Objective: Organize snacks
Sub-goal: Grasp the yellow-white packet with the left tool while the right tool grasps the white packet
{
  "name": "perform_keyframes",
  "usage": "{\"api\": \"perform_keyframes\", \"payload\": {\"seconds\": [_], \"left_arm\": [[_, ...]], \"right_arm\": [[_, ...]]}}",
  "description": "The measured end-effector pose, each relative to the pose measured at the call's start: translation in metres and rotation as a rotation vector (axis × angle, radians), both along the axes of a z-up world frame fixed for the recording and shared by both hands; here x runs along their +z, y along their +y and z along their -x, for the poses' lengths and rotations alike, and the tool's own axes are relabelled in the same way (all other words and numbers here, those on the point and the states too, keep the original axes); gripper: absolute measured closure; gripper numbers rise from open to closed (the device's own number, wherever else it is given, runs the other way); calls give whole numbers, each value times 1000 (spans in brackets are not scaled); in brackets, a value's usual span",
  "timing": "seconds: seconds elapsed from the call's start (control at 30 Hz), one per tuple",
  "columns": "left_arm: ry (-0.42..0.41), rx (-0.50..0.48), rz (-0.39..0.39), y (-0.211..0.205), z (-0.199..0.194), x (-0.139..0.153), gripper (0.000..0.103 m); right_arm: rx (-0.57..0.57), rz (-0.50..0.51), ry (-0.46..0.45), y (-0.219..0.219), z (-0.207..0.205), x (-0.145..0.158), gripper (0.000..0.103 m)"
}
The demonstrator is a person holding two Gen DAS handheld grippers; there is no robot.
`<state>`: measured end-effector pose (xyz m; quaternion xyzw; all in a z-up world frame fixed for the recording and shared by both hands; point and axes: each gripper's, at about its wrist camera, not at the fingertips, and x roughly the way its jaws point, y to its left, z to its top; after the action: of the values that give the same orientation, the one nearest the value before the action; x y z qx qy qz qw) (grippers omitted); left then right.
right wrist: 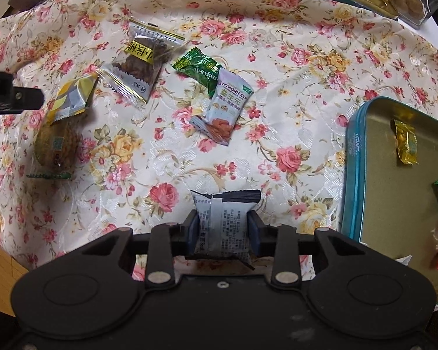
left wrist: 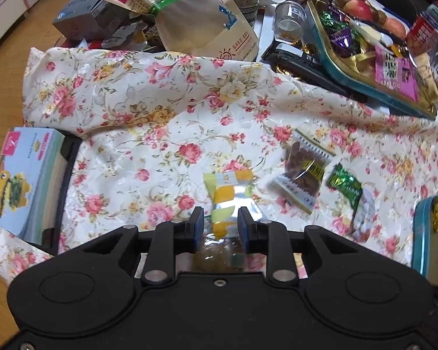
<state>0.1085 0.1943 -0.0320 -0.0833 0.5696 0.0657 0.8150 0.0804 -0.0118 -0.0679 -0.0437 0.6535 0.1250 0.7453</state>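
My left gripper point(left wrist: 220, 223) is shut on a yellow and silver snack packet point(left wrist: 229, 195), held just above the floral cloth; it also shows in the right wrist view point(right wrist: 70, 99). My right gripper point(right wrist: 223, 229) is shut on a grey and black snack packet point(right wrist: 224, 218) above the cloth, left of an open teal tin point(right wrist: 353, 157) holding a gold candy point(right wrist: 406, 141). On the cloth lie a clear walnut packet point(right wrist: 140, 64), a green Meltykiss candy point(right wrist: 197, 65) and a hawthorn strip packet point(right wrist: 224, 105).
A round biscuit in clear wrap point(right wrist: 57, 145) lies at the cloth's left. A second teal tin point(left wrist: 365, 78) full of candies, a large snack bag point(left wrist: 175, 8), jars and boxes crowd the back. A toy box point(left wrist: 26, 180) stands at the left.
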Motion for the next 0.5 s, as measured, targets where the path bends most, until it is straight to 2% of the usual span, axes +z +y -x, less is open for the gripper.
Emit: {"api": "perform_keyframes", "payload": {"seconds": [0.23, 0.33, 0.5], "left_arm": [[-30, 30, -11, -9, -17, -5, 67], [-18, 23, -1, -13, -22, -12, 67], [8, 25, -34, -17, -28, -25, 67]], "right_arm": [[-17, -67, -9, 0, -1, 14, 67], [-12, -96, -12, 1, 0, 19, 67], [0, -104, -35, 2, 1, 26, 67]]}}
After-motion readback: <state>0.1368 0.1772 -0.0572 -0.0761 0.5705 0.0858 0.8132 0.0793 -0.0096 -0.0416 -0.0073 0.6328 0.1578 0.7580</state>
